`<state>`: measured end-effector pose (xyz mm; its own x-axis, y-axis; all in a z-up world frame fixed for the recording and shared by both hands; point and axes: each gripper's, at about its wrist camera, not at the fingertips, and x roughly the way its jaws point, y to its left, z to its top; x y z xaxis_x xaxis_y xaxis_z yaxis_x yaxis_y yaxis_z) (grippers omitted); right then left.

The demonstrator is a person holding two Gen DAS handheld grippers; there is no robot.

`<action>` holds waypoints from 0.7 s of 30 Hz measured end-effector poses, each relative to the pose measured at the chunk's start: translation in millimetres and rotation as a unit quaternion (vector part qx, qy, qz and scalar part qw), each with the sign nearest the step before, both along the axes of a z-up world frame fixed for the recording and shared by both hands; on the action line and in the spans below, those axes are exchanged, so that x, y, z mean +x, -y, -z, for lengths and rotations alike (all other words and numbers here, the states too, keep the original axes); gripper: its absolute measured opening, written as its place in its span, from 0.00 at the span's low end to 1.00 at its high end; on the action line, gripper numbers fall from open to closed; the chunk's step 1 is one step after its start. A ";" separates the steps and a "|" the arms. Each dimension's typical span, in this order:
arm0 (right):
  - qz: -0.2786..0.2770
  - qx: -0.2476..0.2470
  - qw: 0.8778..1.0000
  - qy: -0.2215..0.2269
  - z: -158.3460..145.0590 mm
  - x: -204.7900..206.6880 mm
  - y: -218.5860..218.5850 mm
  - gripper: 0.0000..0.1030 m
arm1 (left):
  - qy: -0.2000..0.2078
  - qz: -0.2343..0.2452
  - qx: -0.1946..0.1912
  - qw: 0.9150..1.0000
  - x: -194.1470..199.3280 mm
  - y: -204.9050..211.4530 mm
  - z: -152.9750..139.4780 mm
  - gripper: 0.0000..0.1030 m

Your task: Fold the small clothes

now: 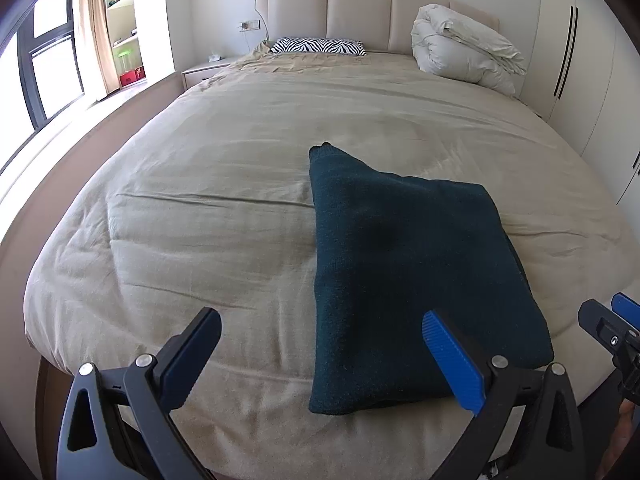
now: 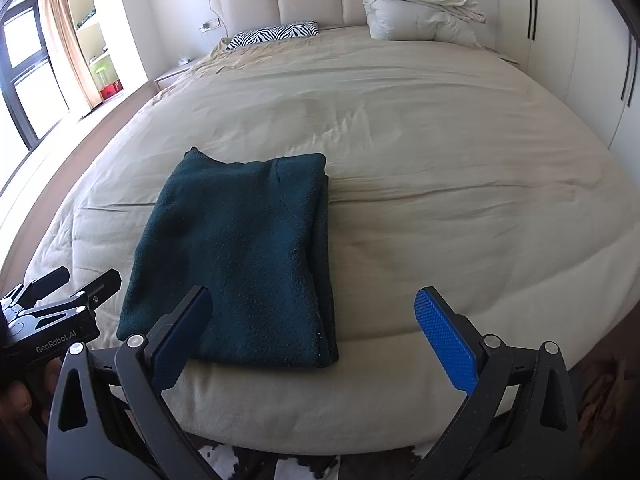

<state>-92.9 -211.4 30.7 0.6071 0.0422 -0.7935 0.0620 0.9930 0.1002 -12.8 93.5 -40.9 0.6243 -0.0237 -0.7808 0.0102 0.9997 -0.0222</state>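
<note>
A dark teal knitted garment lies folded into a flat rectangle near the foot of the bed, one cuff or corner sticking out at its far left. My left gripper is open above the bed's near edge, its right finger over the garment's near side, nothing held. My right gripper is also open, straddling the garment's near right corner, empty. Each gripper shows at the edge of the other's view: the right gripper and the left gripper.
The beige bedspread stretches wide around the garment. A zebra-print pillow and a bundled white duvet lie by the headboard. Wardrobe doors stand right, a window and shelves left. A hand holds the left gripper.
</note>
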 end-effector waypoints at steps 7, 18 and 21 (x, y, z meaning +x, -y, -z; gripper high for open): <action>-0.003 -0.001 1.000 -0.007 2.5 -0.9 0.6 1.00 | 0.000 0.001 0.000 1.000 -0.4 1.3 0.5 1.00; -0.005 0.000 1.000 -0.012 4.9 -0.7 5.8 1.00 | -0.002 0.002 -0.001 1.000 0.0 0.8 0.6 1.00; -0.005 0.001 1.000 -0.012 4.9 -0.7 5.8 1.00 | -0.003 0.003 -0.001 1.000 1.1 -0.4 0.8 1.00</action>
<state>-93.6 -217.2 25.8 0.5879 0.0491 -0.8075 0.0549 0.9934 0.1004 -11.7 93.9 -41.6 0.6200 -0.0285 -0.7841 0.0158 0.9996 -0.0239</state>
